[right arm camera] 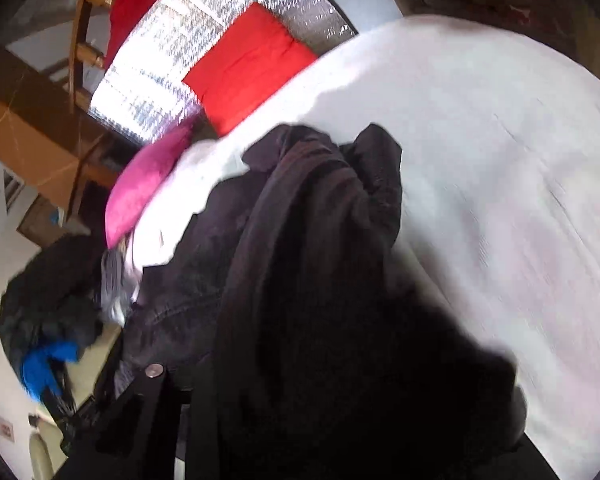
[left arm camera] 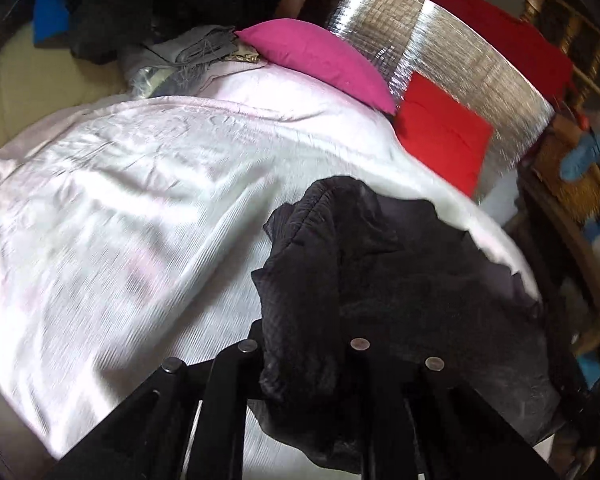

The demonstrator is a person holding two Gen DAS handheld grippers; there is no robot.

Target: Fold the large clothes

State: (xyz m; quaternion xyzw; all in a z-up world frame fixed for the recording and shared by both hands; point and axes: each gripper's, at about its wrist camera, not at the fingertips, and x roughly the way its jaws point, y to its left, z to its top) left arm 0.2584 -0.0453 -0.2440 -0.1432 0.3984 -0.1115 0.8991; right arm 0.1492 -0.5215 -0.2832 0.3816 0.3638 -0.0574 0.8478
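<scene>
Both grippers are over the bed (left arm camera: 99, 200), which is covered in a pale pink satin sheet, and both frames are motion-blurred.

Left gripper (left arm camera: 304, 344): the jaws look closed on a bunched edge of the black garment (left arm camera: 380, 272). The cloth is pinched between them and spills forward and off to the right. The fabric is thin and crinkled, semi-sheer at the edges. My guess is that it's gripped at an edge or corner so the rest can hang free and be spread out.

Right gripper (right arm camera: 203, 380): mostly buried under the same black garment. Only one jaw is visible, so I can't tell whether it's closed on the cloth or just sitting under the drape.

The garment hangs in a bundle between the two grippers, above the near part of the bed. It isn't laid flat and has no clean fold, so the task looks to be at an early stage: lifting and opening out first.

The far end of the bed has a magenta pillow (left arm camera: 320, 60) and a red cushion (left arm camera: 440, 136) against a silver foil panel (left arm camera: 440, 52). The middle of the sheet is bare, so that's the likely lay-down area.

A dark clothes pile (right arm camera: 47, 312) with something blue in it sits on the floor off to the side. Probably the queue.

Risk: slippery sheet and limp fabric, so the cloth may slide when it's spread.
</scene>
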